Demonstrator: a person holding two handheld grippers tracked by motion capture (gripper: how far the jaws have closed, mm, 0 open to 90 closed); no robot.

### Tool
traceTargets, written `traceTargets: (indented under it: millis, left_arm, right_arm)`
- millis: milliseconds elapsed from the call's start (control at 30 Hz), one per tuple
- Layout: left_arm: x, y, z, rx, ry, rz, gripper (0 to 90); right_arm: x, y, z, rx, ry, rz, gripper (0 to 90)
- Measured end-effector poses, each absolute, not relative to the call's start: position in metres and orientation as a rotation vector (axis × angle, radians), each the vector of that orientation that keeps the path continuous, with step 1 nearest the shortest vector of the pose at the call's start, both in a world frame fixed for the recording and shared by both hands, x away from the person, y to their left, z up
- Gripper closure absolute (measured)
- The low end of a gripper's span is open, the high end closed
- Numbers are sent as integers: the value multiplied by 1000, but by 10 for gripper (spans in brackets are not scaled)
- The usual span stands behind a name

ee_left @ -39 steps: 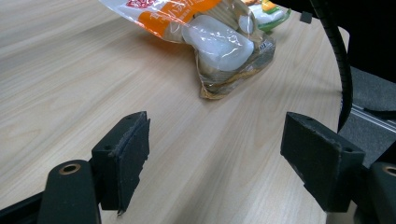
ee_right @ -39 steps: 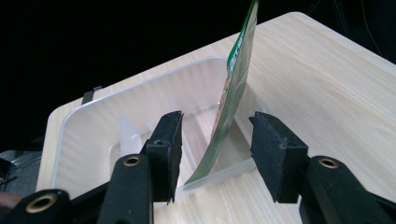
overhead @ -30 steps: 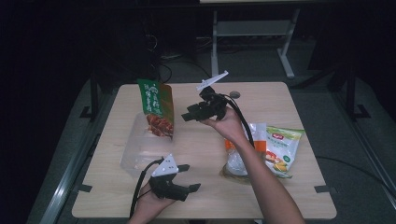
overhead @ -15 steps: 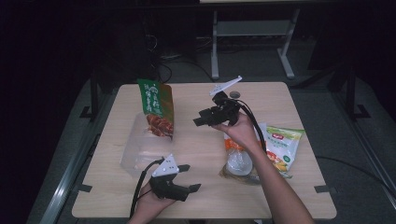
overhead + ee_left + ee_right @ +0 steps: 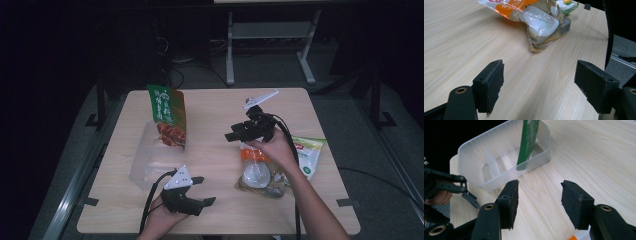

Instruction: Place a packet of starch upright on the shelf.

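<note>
A clear plastic bin (image 5: 142,162) stands at the table's left with a green snack bag (image 5: 167,115) upright in it. An orange-and-clear food pack (image 5: 260,175) lies at the right, partly on a green-and-white bag (image 5: 311,152). My right gripper (image 5: 231,134) hovers just left of and above the orange pack and points toward the bin (image 5: 499,152). Its jaws have just been opening, and nothing is between them in the right gripper view (image 5: 539,200). My left gripper (image 5: 206,190) rests near the front edge, open and empty (image 5: 539,82), facing the orange pack (image 5: 539,22).
The wooden table (image 5: 215,107) has bare surface between the bin and the packs. The right gripper's cable (image 5: 292,145) runs back along the forearm. A metal stand (image 5: 270,35) is on the dark floor beyond the far edge.
My right hand has moved to the right and toward the front of the table, coming over the orange pack, and its jaws stand a little wider. The left hand has stayed put.
</note>
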State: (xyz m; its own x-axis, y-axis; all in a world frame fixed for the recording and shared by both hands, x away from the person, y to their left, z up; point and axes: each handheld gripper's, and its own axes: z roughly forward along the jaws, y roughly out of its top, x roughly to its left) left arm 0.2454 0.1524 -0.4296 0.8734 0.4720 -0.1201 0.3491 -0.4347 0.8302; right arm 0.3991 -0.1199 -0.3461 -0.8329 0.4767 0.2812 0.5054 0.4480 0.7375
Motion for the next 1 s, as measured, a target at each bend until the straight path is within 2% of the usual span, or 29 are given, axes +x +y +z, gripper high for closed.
traceTargets:
  millis: [567, 1000]
  left_arm:
    - [242, 151, -429, 2069, 598, 160, 230]
    - [242, 150, -430, 2067, 601, 158, 230]
  right_arm:
    - [375, -172, -352, -1026, -2663, -1330, 449]
    - [362, -204, -370, -1116, -2683, -1266, 445]
